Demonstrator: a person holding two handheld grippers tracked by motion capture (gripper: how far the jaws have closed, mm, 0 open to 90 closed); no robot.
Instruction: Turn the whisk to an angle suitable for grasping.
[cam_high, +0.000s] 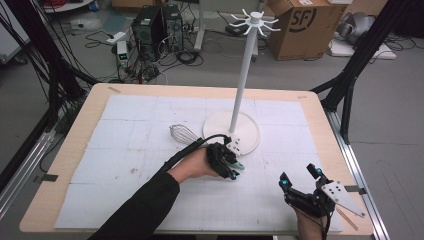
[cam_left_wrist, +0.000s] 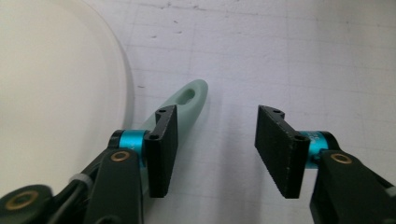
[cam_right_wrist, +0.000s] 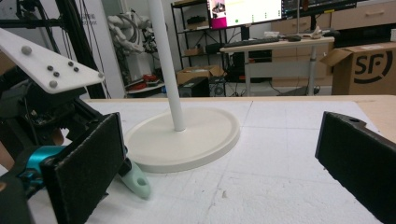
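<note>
A whisk lies on the white mat, its wire head (cam_high: 182, 133) to the left and its mint-green handle (cam_high: 239, 166) pointing right, beside the base of a white hanging stand (cam_high: 231, 131). My left gripper (cam_high: 230, 167) is low over the handle. In the left gripper view it (cam_left_wrist: 215, 149) is open; the handle's tip (cam_left_wrist: 189, 97) pokes out from behind one finger (cam_left_wrist: 163, 154), outside the gap. My right gripper (cam_high: 300, 177) rests near the front right of the table and is open with nothing in it (cam_right_wrist: 219, 158). It faces the stand's base (cam_right_wrist: 187, 137) and the handle tip (cam_right_wrist: 138, 181).
The stand's pole (cam_high: 241, 80) rises to a ring of hooks (cam_high: 255, 21). The mat (cam_high: 125, 150) covers most of the wooden table (cam_high: 70, 150). Beyond the far edge are computer towers (cam_high: 157, 25), cables and a cardboard box (cam_high: 300, 27). A black frame leg (cam_high: 350, 75) stands at the right.
</note>
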